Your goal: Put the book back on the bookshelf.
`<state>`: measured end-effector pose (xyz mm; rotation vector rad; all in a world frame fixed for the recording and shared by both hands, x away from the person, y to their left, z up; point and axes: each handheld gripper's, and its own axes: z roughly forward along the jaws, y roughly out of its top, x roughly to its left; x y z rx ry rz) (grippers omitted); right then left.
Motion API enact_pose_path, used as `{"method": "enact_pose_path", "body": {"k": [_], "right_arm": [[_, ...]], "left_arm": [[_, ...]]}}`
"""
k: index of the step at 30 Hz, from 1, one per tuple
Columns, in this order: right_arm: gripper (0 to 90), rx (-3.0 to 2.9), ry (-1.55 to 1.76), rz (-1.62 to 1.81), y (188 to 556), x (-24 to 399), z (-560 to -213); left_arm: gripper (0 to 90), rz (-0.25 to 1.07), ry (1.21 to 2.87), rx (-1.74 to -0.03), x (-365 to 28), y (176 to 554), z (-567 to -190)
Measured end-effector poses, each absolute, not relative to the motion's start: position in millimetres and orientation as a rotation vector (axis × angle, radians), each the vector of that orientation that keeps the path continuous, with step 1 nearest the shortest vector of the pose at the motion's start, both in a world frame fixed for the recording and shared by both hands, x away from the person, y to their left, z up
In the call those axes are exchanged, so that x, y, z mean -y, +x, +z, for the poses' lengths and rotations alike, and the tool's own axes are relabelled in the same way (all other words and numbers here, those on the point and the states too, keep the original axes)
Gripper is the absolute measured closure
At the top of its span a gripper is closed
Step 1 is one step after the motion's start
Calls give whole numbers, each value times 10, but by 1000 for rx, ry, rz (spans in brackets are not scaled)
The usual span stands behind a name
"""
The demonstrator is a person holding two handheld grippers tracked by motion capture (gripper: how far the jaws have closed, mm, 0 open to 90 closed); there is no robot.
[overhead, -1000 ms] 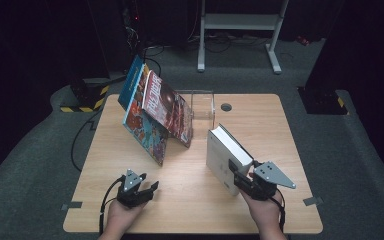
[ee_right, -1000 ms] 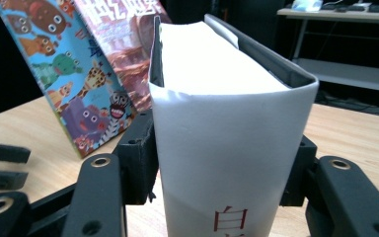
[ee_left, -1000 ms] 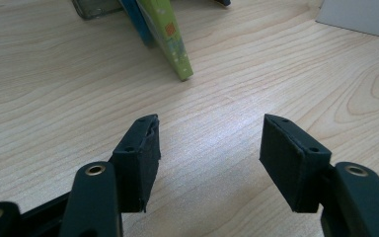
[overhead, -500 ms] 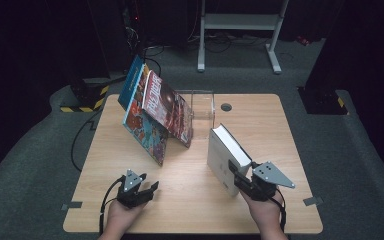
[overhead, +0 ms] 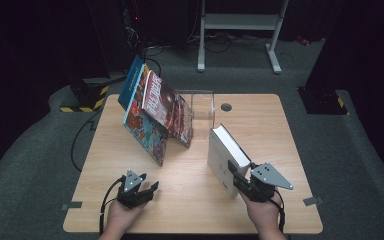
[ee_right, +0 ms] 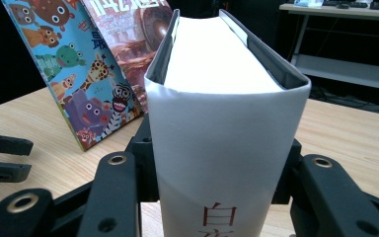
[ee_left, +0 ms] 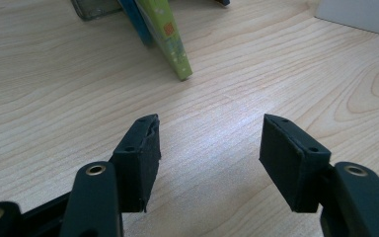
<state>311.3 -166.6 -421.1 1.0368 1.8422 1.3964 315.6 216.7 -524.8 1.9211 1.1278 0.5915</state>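
Note:
A thick white book [overhead: 224, 150] stands upright on its edge at the right of the wooden table [overhead: 260, 120]. My right gripper [overhead: 233, 173] holds its spine end. In the right gripper view both black jaws press on the white cover [ee_right: 227, 133], which carries red characters low down. These jaws have just been closing, with the book between them. My left gripper [overhead: 150, 188] rests near the front left of the table. Its jaws stand open over bare wood [ee_left: 209, 143], with nothing between them.
Three picture books lean together at the back left: a blue one [overhead: 132, 82], a reddish-brown one [overhead: 166, 106] and a cartoon-animal one [overhead: 147, 132]. A clear acrylic stand [overhead: 202, 102] is behind them. A cable grommet [overhead: 225, 106] sits near the far edge.

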Motion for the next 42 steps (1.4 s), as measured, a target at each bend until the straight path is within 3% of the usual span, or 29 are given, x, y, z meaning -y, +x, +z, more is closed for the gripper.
{"method": "enact_pose_path", "body": {"k": [17,29,42], "right_arm": [[546,-1836,1069,1384,3206,1588,-4124],[546,-1795,1065,1386,3605,1339,-3846],[545,-1762,1125,1373,4074,1001,-3816]], "left_arm": [[409,592,1925,-1125,-2167,3160,-5246],[411,592,1926,-1122,-2171,3161,-5246],[415,585,1920,-1117,-2186,3151,-5246]]}}
